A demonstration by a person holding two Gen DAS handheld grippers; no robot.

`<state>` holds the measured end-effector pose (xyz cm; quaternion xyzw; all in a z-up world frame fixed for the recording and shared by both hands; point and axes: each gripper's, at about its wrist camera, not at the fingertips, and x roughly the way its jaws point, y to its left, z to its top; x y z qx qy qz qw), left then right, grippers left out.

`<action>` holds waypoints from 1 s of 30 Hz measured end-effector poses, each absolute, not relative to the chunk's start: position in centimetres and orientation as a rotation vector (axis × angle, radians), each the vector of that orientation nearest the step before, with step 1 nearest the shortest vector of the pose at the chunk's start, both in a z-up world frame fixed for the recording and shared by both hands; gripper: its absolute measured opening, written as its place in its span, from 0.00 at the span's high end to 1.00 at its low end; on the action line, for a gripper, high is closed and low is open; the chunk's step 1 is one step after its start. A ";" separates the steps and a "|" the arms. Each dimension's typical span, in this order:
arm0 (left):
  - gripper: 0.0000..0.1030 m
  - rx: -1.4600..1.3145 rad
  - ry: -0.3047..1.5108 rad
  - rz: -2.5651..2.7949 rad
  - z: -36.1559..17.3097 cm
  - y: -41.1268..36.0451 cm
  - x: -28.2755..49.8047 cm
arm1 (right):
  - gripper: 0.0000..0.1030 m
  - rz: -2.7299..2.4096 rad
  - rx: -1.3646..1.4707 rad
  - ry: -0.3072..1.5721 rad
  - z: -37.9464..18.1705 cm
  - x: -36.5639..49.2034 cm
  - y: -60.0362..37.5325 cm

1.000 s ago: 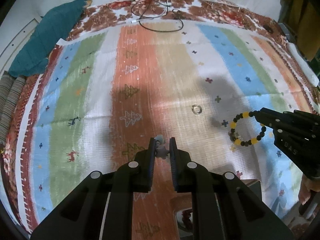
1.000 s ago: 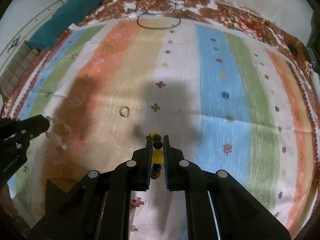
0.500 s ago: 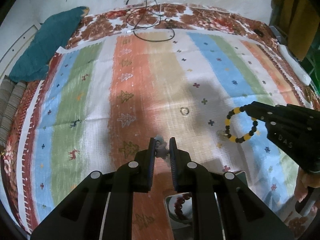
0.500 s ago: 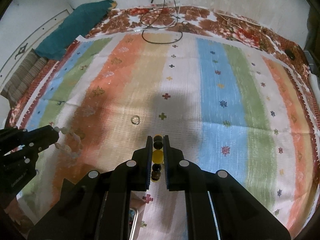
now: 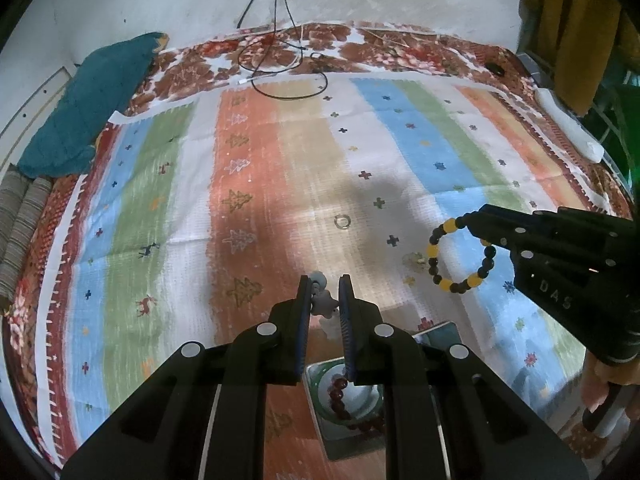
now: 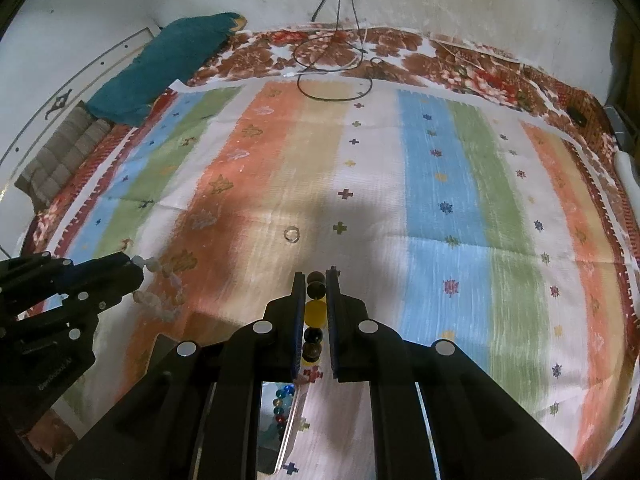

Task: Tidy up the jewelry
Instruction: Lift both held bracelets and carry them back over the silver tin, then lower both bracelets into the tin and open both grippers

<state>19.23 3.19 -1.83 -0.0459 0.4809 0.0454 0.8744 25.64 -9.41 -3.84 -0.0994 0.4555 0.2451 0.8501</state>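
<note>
My left gripper (image 5: 323, 292) is shut on a pale clear-bead bracelet (image 5: 322, 303), which hangs from it in the right wrist view (image 6: 160, 292). My right gripper (image 6: 316, 288) is shut on a black-and-yellow bead bracelet (image 6: 314, 314), seen dangling as a ring in the left wrist view (image 5: 460, 256). Both are held above the striped cloth. A small silver ring (image 5: 342, 221) lies on the cloth ahead; it also shows in the right wrist view (image 6: 291, 234). A mirrored jewelry tray (image 5: 436, 330) with a dark red bead bracelet (image 5: 352, 408) sits under the left gripper.
The striped cloth (image 5: 256, 184) covers a bed with a floral sheet. A teal blanket (image 5: 92, 100) lies at the far left. Black cables (image 5: 280, 68) loop at the far edge. A white object (image 5: 568, 124) lies at the right edge. Coloured beads (image 6: 280, 404) show in the tray below the right gripper.
Both grippers have risen and pulled back with their bracelets; the cloth looks farther away and the tray has come into view beneath them.
</note>
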 end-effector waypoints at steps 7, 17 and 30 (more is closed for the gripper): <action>0.87 -0.108 0.995 0.078 -1.5 2.7 18.0 | 0.89 0.532 -0.205 0.937 -3.0 24.0 -9.5; 0.87 -0.096 0.982 0.081 -1.1 1.9 16.5 | 0.89 0.559 -0.206 0.899 -1.8 21.3 -9.6; 0.87 -0.062 0.964 0.087 -0.7 1.0 14.3 | 0.89 0.584 -0.224 0.887 -1.7 18.7 -9.8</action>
